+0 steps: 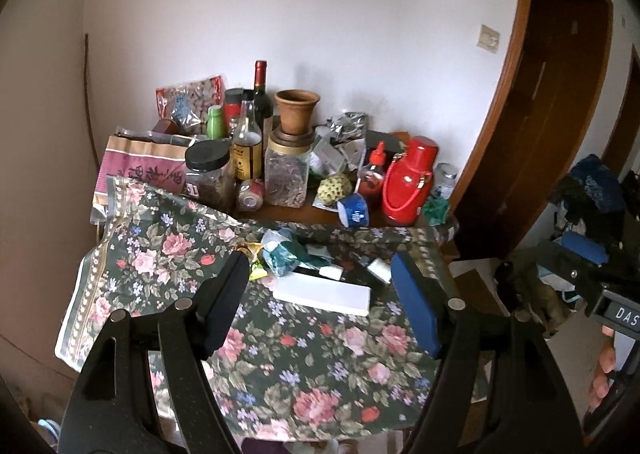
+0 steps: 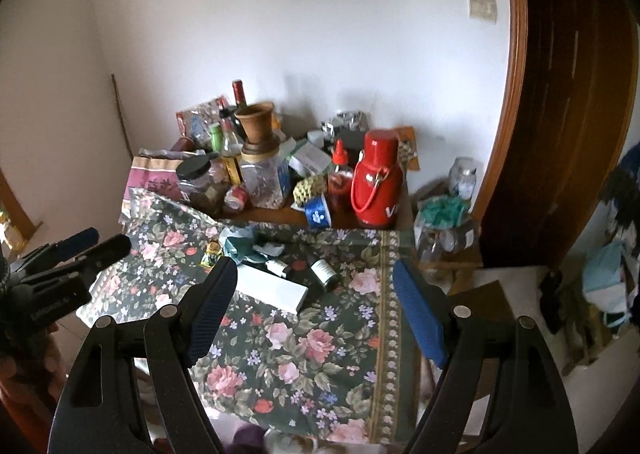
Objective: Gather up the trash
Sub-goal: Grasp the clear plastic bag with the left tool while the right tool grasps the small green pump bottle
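Crumpled teal wrapper [image 1: 286, 254] on floral cloth [image 1: 280, 354] — beside white box [image 1: 324, 294]; both grippers [image 1: 320, 274] [image 2: 316, 274] spread, empty

Both fisheye cameras look forward and down over the near edge of the dark floral tablecloth [image 1: 304, 358] toward the white back wall, each from behind its own spread black fingers. The left wrist view sits a little lower and nearer; the right wrist view stands slightly farther right and higher. Both share the flat white rectangular box [image 1: 324, 294] [image 2: 272, 288], the shiny red thermos jug [image 1: 406, 181] [image 2: 376, 181] and the terracotta clay pot [image 1: 297, 109] [image 2: 258, 121].
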The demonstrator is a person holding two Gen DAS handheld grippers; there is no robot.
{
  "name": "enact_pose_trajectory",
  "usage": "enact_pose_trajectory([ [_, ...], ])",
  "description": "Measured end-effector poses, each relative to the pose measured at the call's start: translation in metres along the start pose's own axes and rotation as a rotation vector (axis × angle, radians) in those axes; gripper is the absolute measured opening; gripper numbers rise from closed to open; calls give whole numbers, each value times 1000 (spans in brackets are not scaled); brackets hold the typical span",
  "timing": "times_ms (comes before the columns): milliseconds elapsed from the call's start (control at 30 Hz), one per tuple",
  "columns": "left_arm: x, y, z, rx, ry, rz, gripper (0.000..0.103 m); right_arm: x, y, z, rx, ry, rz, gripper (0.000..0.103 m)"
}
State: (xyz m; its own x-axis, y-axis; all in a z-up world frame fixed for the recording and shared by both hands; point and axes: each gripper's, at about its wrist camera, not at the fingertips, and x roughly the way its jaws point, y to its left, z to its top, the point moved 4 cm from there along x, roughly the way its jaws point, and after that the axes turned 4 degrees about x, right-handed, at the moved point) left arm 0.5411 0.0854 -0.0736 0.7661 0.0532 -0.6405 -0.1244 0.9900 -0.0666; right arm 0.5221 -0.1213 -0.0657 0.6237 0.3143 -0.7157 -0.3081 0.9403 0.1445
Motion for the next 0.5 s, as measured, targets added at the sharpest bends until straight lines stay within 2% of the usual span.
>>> enact_pose_trajectory([
  [300, 96, 57, 28, -44, 124, -35, 72, 87, 0, 8, 56, 117, -95, 77],
  [500, 172, 77, 15, -81, 277, -118, 72, 164, -9, -8, 70, 260, -130, 77],
])
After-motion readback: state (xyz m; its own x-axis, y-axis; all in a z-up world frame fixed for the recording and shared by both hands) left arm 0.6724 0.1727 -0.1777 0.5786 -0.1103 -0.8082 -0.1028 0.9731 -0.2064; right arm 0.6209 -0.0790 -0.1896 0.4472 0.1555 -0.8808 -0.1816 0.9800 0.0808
